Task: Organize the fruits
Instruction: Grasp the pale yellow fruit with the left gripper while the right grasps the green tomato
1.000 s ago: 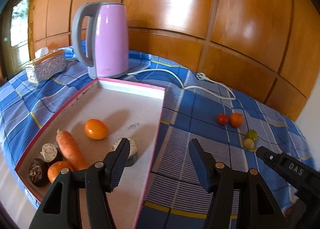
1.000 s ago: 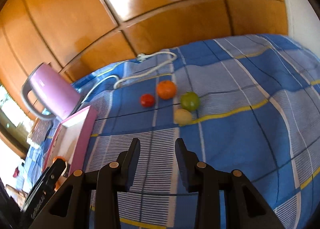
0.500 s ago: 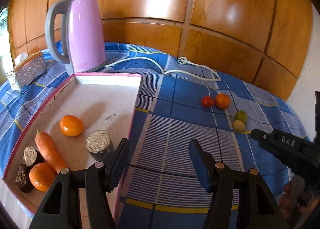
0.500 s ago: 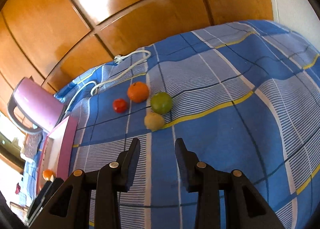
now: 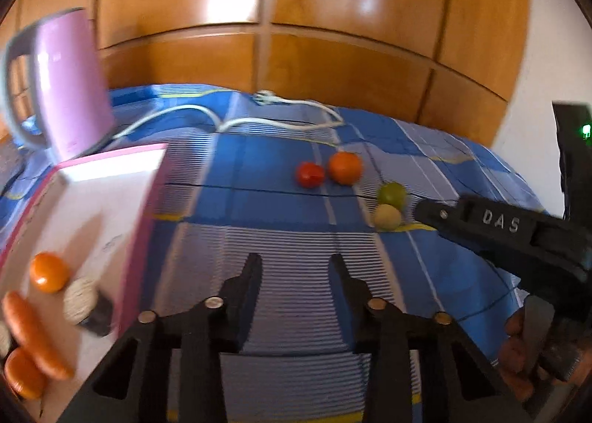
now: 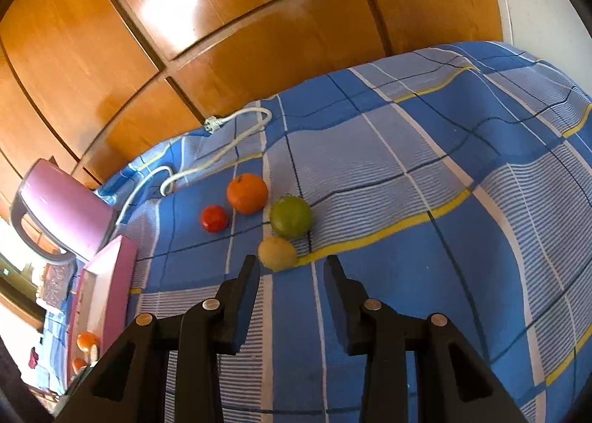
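I hold my right gripper [image 6: 290, 267] open and empty, a pale yellow round fruit [image 6: 277, 252] just ahead; three more fruits wait beyond on the blue checked cloth [image 6: 407, 275]. My left gripper [image 5: 296, 267], also empty, hovers beside the part-filled pink-rimmed tray [image 5: 137, 252].

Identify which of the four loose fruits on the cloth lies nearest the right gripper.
The pale yellow fruit, just ahead of the right gripper; the green fruit, orange and red tomato lie beyond it.

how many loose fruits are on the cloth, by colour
orange: 1
red: 1
green: 1
yellow: 1
total: 4
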The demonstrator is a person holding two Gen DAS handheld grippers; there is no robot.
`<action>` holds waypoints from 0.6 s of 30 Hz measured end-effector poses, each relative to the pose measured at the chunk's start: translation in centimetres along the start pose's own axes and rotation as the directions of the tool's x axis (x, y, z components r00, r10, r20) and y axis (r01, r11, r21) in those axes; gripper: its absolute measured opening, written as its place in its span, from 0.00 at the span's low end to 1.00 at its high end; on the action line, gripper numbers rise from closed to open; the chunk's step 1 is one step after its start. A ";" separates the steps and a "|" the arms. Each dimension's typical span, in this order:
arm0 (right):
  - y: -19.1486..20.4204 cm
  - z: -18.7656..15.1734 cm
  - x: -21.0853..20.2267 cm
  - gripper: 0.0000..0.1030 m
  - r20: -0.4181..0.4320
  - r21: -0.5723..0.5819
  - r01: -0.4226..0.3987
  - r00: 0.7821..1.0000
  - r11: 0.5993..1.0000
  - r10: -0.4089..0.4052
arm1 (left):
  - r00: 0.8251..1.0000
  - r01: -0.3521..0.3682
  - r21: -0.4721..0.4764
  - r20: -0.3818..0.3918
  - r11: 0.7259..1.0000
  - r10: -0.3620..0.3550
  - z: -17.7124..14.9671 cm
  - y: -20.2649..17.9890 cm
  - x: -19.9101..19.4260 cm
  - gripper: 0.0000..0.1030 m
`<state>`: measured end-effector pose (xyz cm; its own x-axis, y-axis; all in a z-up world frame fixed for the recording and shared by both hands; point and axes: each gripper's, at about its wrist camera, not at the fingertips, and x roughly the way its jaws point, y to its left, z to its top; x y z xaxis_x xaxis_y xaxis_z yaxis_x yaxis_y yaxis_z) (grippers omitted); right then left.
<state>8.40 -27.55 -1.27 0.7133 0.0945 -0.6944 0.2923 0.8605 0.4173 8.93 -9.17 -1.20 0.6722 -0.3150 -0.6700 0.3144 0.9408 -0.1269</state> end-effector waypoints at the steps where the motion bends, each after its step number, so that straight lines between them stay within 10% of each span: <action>1: 0.0 0.2 0.0 0.35 0.004 0.003 -0.010 1.000 1.000 0.010 | 1.000 0.018 0.003 -0.011 1.000 -0.018 0.2 -0.3 0.5 0.34; 18: -1.6 3.8 3.4 0.35 -0.035 0.047 -0.144 0.989 0.988 0.146 | 0.967 0.237 -0.013 -0.098 0.971 -0.237 3.0 -3.7 6.3 0.40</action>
<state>12.76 -30.48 -2.06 0.7253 0.2369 -0.6463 0.2160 0.8132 0.5405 14.02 -15.05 -2.72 0.5096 -0.5155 -0.6889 0.4565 0.8406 -0.2914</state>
